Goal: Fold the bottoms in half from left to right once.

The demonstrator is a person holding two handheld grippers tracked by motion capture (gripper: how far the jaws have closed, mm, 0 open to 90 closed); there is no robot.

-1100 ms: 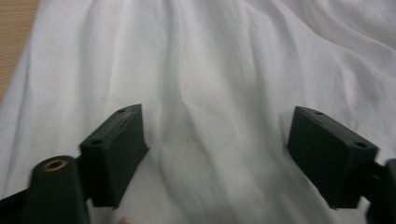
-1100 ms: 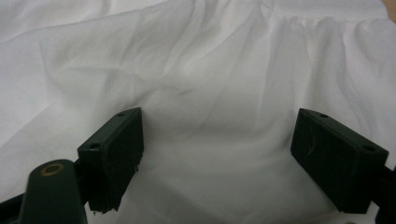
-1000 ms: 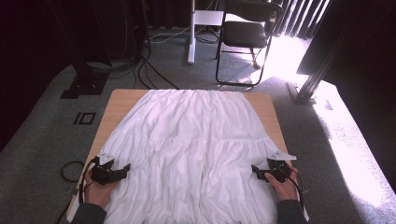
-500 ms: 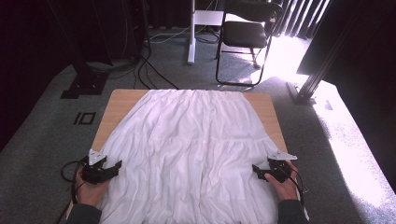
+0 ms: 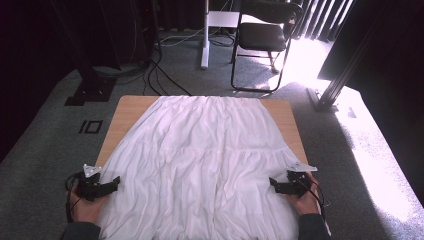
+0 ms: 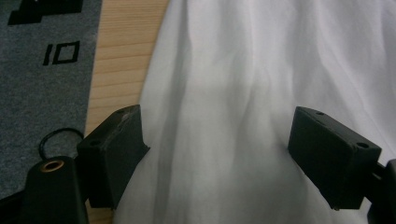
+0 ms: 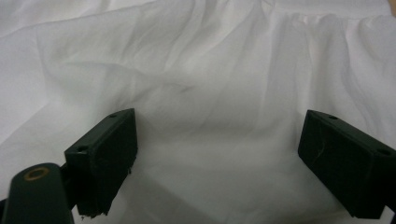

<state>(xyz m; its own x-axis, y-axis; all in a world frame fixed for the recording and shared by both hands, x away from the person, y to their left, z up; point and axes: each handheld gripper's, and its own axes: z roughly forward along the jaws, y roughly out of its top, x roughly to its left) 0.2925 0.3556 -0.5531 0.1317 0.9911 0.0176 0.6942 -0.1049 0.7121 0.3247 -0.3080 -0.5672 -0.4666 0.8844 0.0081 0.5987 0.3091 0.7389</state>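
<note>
While one white skirt [image 5: 202,160] lies spread across the table [image 5: 127,112], two grippers flank its near hem: left gripper [image 5: 116,182] and right gripper [image 5: 273,183], both just opened wide, grasping nothing.

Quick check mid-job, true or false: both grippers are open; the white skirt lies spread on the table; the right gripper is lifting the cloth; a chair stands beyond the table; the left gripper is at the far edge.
1. Both the left gripper and the right gripper are open: true.
2. The white skirt lies spread on the table: true.
3. The right gripper lifts the cloth: false, its jaws grip nothing.
4. A chair stands beyond the table: true.
5. The left gripper is at the far edge: false, near edge.
</note>
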